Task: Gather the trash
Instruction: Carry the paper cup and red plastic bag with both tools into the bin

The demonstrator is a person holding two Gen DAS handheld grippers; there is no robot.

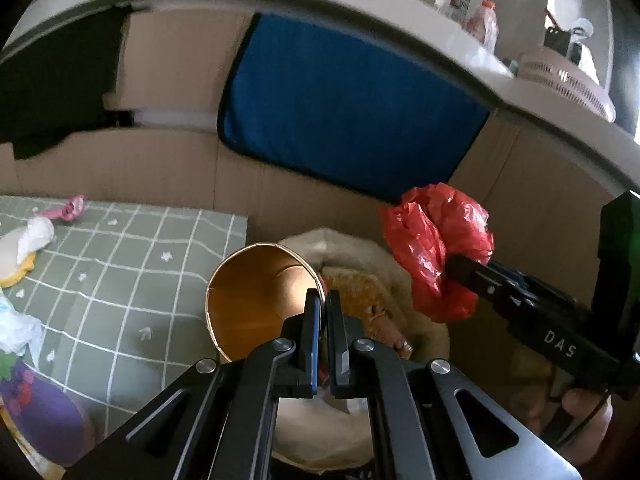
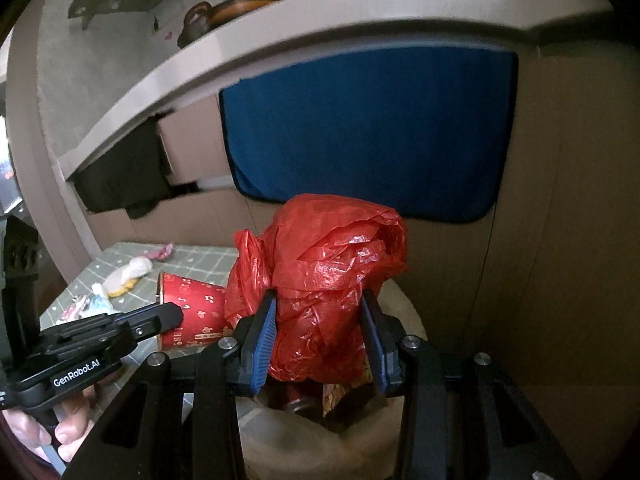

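Note:
My left gripper (image 1: 323, 300) is shut on the rim of a red paper cup (image 1: 256, 296) with a gold inside, held tilted on its side; the cup (image 2: 192, 312) also shows in the right wrist view. My right gripper (image 2: 320, 312) is shut on a crumpled red plastic bag (image 2: 328, 280), which shows at the right of the left wrist view (image 1: 432, 248). Both are held above a beige trash bag (image 1: 360, 252) with wrappers inside, its rim (image 2: 396, 300) below my right fingers.
A green checked tablecloth (image 1: 120, 280) at left holds a pink wrapper (image 1: 68, 208), a white tissue (image 1: 34, 236), clear plastic (image 1: 16, 328) and a purple packet (image 1: 36, 408). Cardboard walls (image 1: 160, 168) and a blue panel (image 1: 340, 100) stand behind.

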